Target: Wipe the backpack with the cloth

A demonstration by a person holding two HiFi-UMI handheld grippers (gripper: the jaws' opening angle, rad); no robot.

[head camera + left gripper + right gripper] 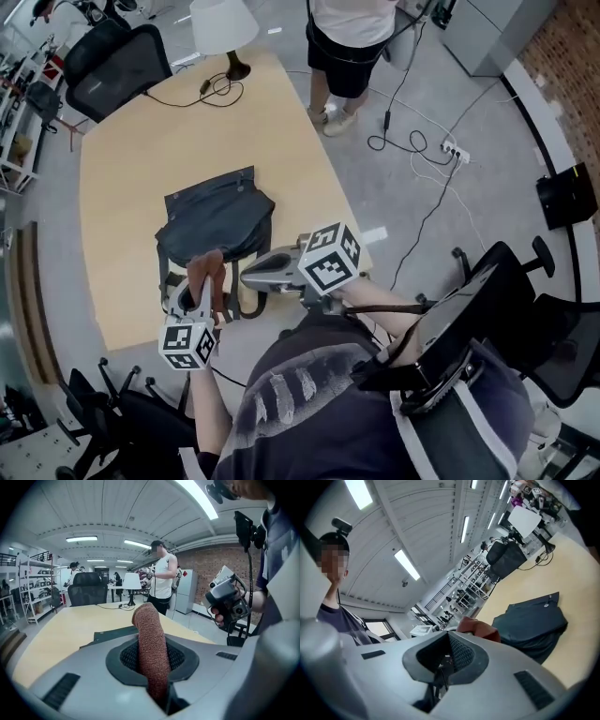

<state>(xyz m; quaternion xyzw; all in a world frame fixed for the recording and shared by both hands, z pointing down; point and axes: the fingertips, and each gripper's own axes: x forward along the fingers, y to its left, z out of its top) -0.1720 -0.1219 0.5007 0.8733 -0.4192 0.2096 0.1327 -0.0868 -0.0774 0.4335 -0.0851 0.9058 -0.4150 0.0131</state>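
Note:
A dark blue-grey backpack [217, 217] lies flat on the light wooden table [122, 169]; it shows as well in the right gripper view [532, 620]. My left gripper [201, 287] is just off the backpack's near edge and is shut on a reddish-brown cloth [207, 270]. In the left gripper view the cloth [151, 644] stands up out of the closed jaws [160, 699] in a rolled strip. My right gripper [249, 275] is beside it on the right, over the backpack's near corner, jaws shut with nothing between them [440, 677].
A white-shaded lamp [225, 23] and its black cable [202, 91] sit at the table's far end. Office chairs [117, 56] stand at the far left, another [525, 309] at my right. A person [349, 47] stands past the table; a power strip [454, 150] lies on the floor.

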